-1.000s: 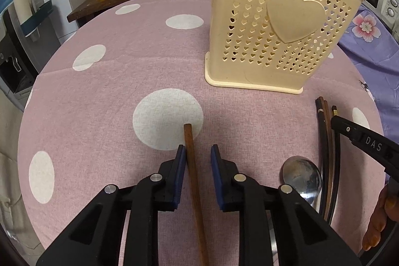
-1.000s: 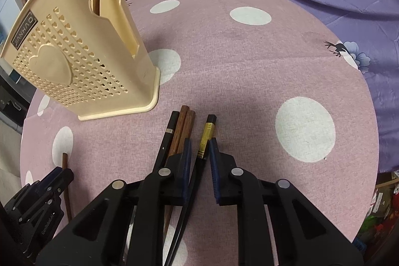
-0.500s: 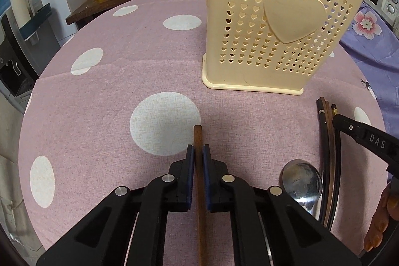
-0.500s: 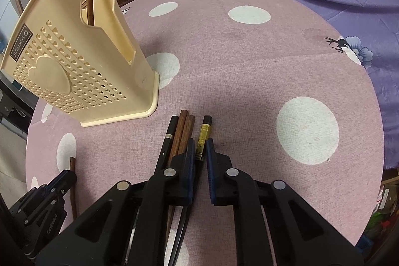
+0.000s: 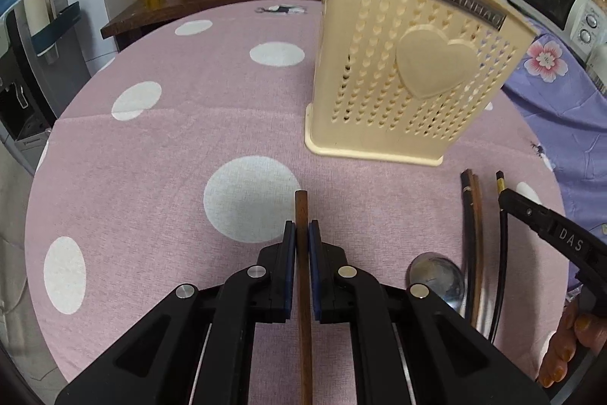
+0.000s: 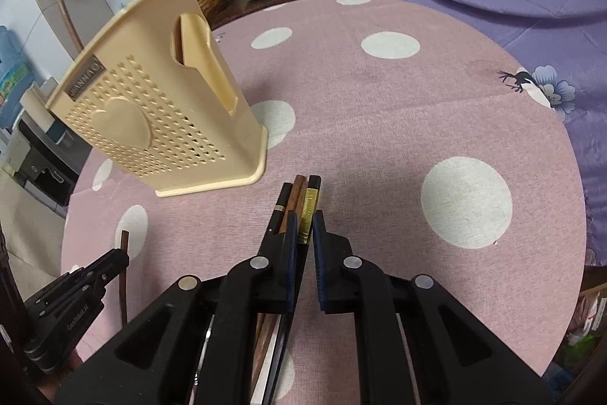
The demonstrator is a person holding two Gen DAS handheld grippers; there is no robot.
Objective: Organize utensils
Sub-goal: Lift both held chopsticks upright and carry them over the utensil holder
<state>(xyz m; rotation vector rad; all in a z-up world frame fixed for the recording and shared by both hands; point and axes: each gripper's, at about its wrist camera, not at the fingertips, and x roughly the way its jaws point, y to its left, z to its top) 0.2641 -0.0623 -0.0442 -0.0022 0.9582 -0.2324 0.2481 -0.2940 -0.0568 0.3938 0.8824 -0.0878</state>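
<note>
Left claw (image 5: 302,240) clamped on brown chopstick (image 5: 301,211); its long axis runs along the fingers. Right claw (image 6: 304,228) closed, probably pinching gold-banded chopstick (image 6: 310,204), though contact is unclear. Holder (image 5: 409,71) stands upright ahead on desk (image 5: 170,158), apparently nearer the right claw.

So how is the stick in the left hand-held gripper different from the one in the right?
The left hand-held gripper clamps a plain brown wooden chopstick lying alone. The right hand-held gripper clamps a black chopstick with a gold band, beside three others. Both are pinched near one end, on the dotted tablecloth.
</note>
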